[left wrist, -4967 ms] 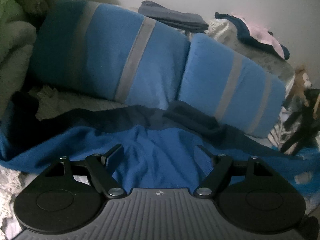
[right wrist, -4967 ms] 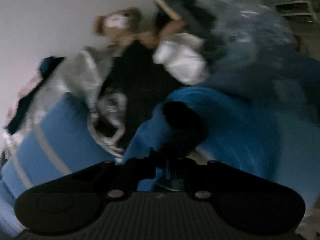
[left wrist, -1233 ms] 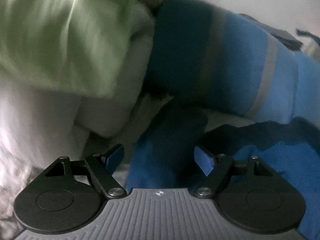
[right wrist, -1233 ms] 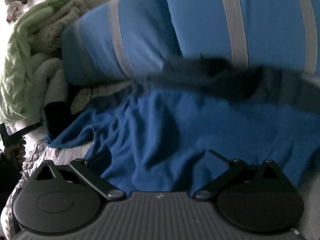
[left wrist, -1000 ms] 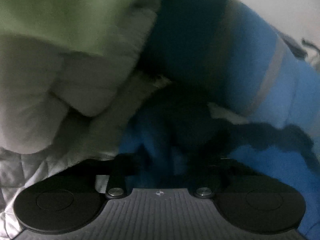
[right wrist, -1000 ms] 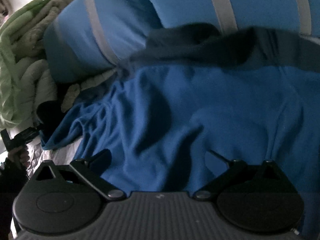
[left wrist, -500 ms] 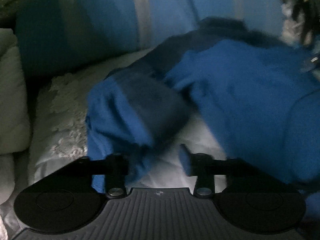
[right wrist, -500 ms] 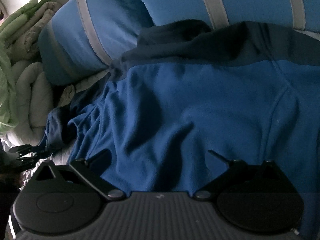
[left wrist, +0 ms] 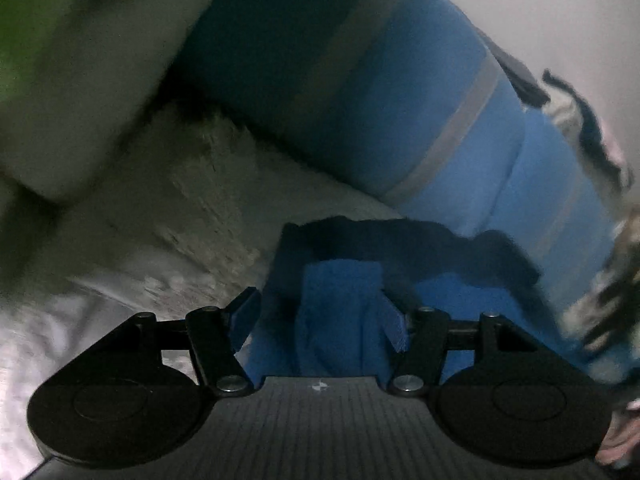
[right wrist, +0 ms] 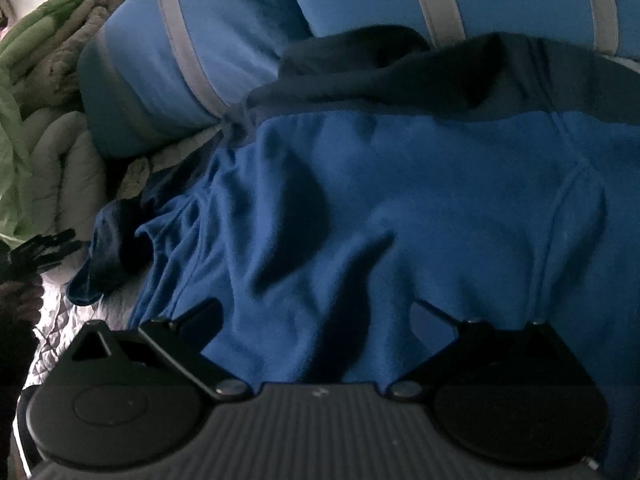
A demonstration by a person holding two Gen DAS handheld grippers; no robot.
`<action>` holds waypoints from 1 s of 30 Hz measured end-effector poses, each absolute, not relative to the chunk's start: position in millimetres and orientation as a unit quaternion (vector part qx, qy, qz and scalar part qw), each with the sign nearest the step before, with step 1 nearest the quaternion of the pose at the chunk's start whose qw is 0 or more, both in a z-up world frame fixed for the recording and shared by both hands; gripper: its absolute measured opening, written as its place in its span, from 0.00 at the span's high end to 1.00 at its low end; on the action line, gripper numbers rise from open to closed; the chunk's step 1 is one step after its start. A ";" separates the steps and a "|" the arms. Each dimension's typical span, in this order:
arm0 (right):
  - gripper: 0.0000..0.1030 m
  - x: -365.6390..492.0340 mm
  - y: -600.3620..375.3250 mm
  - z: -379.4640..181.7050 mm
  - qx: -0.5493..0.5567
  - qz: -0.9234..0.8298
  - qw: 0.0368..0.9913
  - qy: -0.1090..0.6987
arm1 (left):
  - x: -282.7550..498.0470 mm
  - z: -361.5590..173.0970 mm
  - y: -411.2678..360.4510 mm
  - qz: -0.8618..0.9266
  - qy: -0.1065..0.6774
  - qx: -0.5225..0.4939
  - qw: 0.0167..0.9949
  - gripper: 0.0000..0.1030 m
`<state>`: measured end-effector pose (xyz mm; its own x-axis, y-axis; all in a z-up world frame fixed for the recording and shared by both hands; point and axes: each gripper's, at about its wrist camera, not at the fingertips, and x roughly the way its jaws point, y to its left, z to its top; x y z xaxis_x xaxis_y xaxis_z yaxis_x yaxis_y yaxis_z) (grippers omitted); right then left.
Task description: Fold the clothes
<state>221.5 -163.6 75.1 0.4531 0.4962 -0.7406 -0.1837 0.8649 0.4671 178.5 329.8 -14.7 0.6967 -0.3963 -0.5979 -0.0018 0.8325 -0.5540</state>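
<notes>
Currently the left gripper (left wrist: 320, 316) is opening, a fold of the blue sweater (right wrist: 400, 220) loose between its jaws. Right gripper (right wrist: 316, 320) stands open over the sweater, which lies spread on the bed (left wrist: 120, 280) against two striped pillows (right wrist: 208, 52).

1 blue garment (right wrist: 360, 220), 2 striped blue pillows (right wrist: 192, 52), 2 grippers (right wrist: 316, 312), 1 green quilt (right wrist: 24, 92)

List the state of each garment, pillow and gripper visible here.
Blue sweater: spread out, rumpled, unfolded.
Left sleeve: folded inward, between the fingers.
Striped pillows: propped behind the sweater.
Left gripper: opening.
Right gripper: open over the sweater.
</notes>
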 end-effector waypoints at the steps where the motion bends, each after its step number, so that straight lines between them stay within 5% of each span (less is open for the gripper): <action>1: 0.00 221.9 -163.1 74.2 0.160 0.203 0.836 0.483 | 183.5 -22.6 334.3 -0.124 0.376 -0.284 0.873 0.40; 8: 0.00 222.4 -160.9 71.4 0.152 0.205 0.834 0.488 | 203.5 -50.1 339.9 -0.192 0.359 -0.356 0.841 0.45; 17: 0.00 222.5 -158.4 68.5 0.144 0.208 0.832 0.493 | 178.8 -24.7 306.8 -0.294 0.357 -0.241 0.853 0.45; 21: 0.00 221.9 -155.6 66.6 0.141 0.209 0.830 0.498 | 175.7 -41.3 318.5 -0.288 0.355 -0.268 0.848 0.46; 28: 0.00 220.1 -149.3 59.1 0.129 0.204 0.831 0.502 | 200.9 -69.3 339.2 -0.289 0.338 -0.413 0.795 0.55; 30: 0.00 219.7 -147.9 55.0 0.127 0.201 0.830 0.505 | 206.2 -68.5 335.8 -0.271 0.346 -0.413 0.798 0.69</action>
<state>219.7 -147.9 55.0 0.4090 0.4614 -0.7873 -0.2047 0.8871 0.4136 206.2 335.8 -68.5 0.6140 -0.7182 -0.3275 0.1469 0.5116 -0.8466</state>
